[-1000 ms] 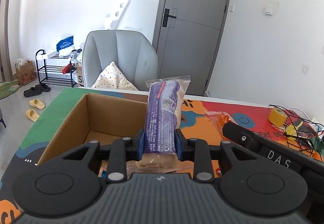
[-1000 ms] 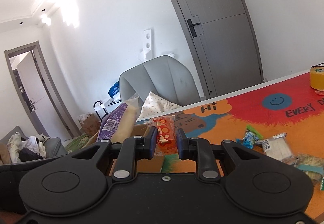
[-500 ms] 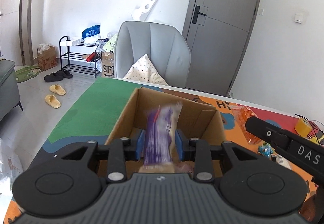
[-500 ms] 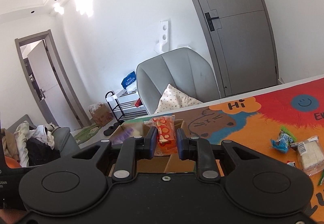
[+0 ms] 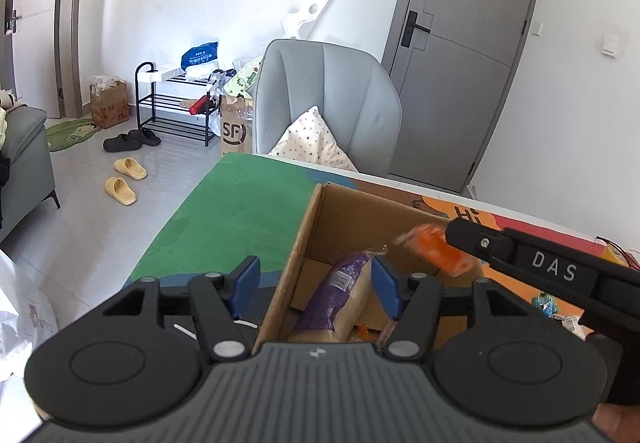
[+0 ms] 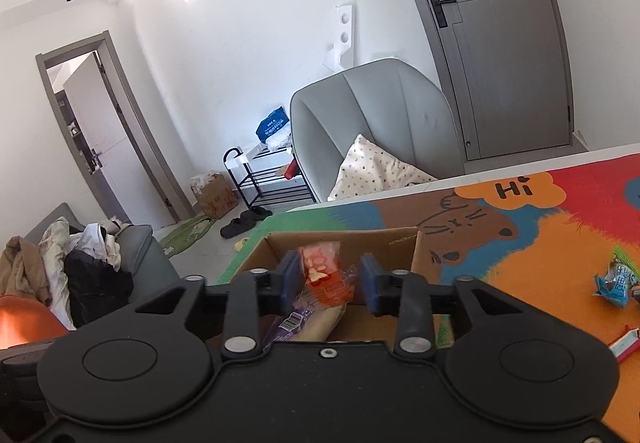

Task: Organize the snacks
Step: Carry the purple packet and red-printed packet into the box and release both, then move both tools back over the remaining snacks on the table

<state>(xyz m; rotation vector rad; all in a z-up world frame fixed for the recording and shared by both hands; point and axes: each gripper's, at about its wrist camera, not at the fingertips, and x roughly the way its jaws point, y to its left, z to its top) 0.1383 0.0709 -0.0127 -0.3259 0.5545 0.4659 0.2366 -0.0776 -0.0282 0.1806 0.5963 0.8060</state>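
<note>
Cardboard box [image 5: 352,219] is holding 2 snacks: 1 purple pack [image 5: 340,295] lying below the wide left claw [image 5: 316,287], 1 orange pack [image 6: 326,277] sitting loose between the parted right claw [image 6: 328,283].

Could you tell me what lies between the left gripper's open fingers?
In the left wrist view, the cardboard box's near wall and the purple snack packet inside it.

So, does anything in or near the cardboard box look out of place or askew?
The purple snack pack lies slanted against a wall of the cardboard box, not flat. The orange snack packet sits loosely between the open right gripper fingers above the box, blurred. Nothing looks spilled or damaged.
</note>
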